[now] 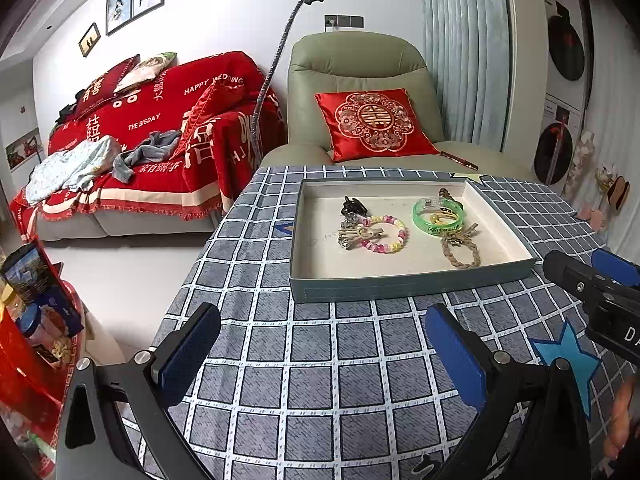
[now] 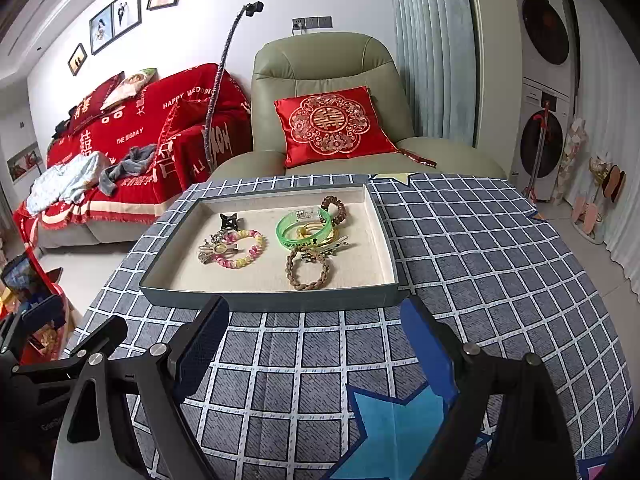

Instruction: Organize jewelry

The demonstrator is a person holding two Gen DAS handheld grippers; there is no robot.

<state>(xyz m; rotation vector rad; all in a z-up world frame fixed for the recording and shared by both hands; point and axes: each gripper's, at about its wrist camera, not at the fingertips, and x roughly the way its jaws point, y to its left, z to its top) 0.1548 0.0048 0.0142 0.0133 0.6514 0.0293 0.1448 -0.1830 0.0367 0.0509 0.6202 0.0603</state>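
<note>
A shallow grey-blue tray (image 1: 400,286) (image 2: 248,298) stands on the checked tablecloth. In it lie a pink-and-yellow bead bracelet (image 1: 394,226) (image 2: 250,258), a green bangle (image 1: 438,224) (image 2: 286,238), a braided brown cord bracelet (image 1: 464,260) (image 2: 304,282), a black claw clip (image 1: 352,205) (image 2: 230,221) and silver hair clips (image 1: 350,236) (image 2: 208,250). My left gripper (image 1: 320,350) is open and empty, short of the tray's near wall. My right gripper (image 2: 316,344) is open and empty, its tips near the tray's front wall.
The right gripper also shows at the right edge of the left wrist view (image 1: 592,284). A blue star sticker (image 2: 394,420) lies on the cloth. A green armchair (image 1: 356,64) with a red cushion stands behind the table; a red-covered sofa (image 1: 152,136) and a floor gap lie left.
</note>
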